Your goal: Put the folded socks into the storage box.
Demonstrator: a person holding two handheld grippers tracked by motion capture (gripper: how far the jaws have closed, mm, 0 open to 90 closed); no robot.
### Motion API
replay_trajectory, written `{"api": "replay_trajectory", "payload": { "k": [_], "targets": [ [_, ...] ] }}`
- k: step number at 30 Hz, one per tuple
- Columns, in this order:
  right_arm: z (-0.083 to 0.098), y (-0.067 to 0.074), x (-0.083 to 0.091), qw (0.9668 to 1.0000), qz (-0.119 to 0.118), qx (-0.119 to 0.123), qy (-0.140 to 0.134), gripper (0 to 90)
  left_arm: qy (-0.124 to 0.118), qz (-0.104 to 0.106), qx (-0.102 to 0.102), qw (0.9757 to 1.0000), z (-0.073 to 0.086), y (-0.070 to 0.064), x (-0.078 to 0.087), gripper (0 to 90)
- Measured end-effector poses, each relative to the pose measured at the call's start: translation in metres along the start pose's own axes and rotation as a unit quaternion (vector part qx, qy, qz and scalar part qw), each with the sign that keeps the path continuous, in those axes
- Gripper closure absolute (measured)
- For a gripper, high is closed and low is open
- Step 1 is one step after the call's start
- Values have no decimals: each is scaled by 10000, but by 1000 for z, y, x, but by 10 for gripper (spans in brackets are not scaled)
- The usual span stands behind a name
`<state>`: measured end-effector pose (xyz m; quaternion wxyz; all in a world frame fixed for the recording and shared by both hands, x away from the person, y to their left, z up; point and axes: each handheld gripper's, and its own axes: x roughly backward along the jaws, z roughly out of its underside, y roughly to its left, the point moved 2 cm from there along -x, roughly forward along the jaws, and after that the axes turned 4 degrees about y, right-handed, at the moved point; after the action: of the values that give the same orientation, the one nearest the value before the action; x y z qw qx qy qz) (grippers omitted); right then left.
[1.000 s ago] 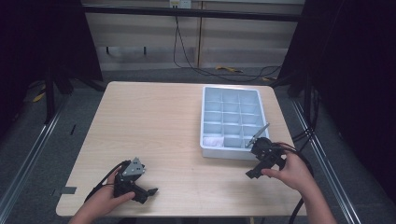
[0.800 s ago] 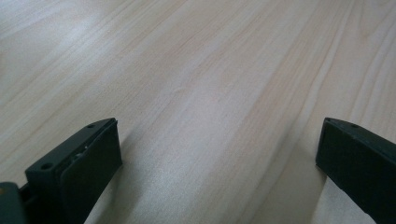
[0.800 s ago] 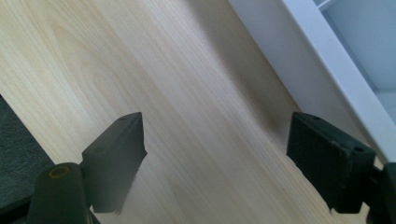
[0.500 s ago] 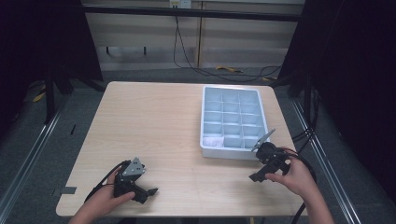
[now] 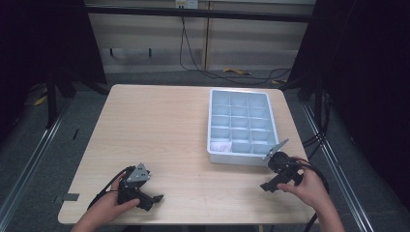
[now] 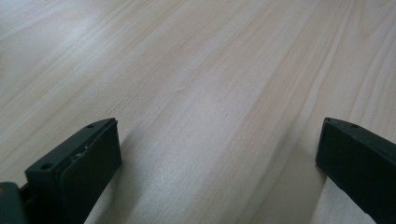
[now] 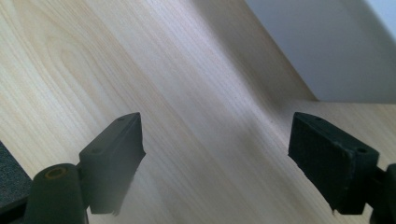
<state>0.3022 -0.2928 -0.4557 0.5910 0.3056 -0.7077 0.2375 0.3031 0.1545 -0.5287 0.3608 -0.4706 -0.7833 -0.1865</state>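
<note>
Pale wood grain runs across the table (image 5: 159,125), which stands on a grey floor (image 5: 29,159) with dark frames at both sides and cables (image 5: 193,58) trailing along the back wall.

My left gripper (image 5: 145,195) sits near the front left corner of the table, my hand wrapped around it from below, its grey 3-cornered plate on top. In the left gripper view its 2 black jaws are spread wide, with bare wood between them and nothing pinched.

My right gripper (image 5: 270,186) is at the front right, just beside the near end of the tray (image 5: 241,157), held in my right hand (image 5: 309,188) with its cable looping off to the right. In the right gripper view the jaws are likewise spread wide over bare wood, gripping nothing, and the tray (image 7: 327,51) shows as a plain pale wall at upper right, casting a soft shadow on the table.

This tray is a light grey-blue plastic box, longer than wide, lying on the right half of the table with its long side running away from me. Thin walls split it into 3 columns of small square cells. One cell in the near left corner holds something white (image 5: 220,145); I cannot tell what it is. Other cells look bare.
</note>
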Motion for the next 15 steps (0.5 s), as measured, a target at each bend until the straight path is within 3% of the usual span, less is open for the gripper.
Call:
{"api": "replay_trajectory", "payload": {
  "k": [8, 15],
  "targets": [
    [5, 0, -6, 9999, 94, -10, -46, 175, 13, 2, 3, 10000, 0, 0, 0, 0],
    [10, 0, -15, 9997, 184, 145, -29, 173, 6, -2, 7, 10000, 0, 0, 0, 0]
  ]
}}
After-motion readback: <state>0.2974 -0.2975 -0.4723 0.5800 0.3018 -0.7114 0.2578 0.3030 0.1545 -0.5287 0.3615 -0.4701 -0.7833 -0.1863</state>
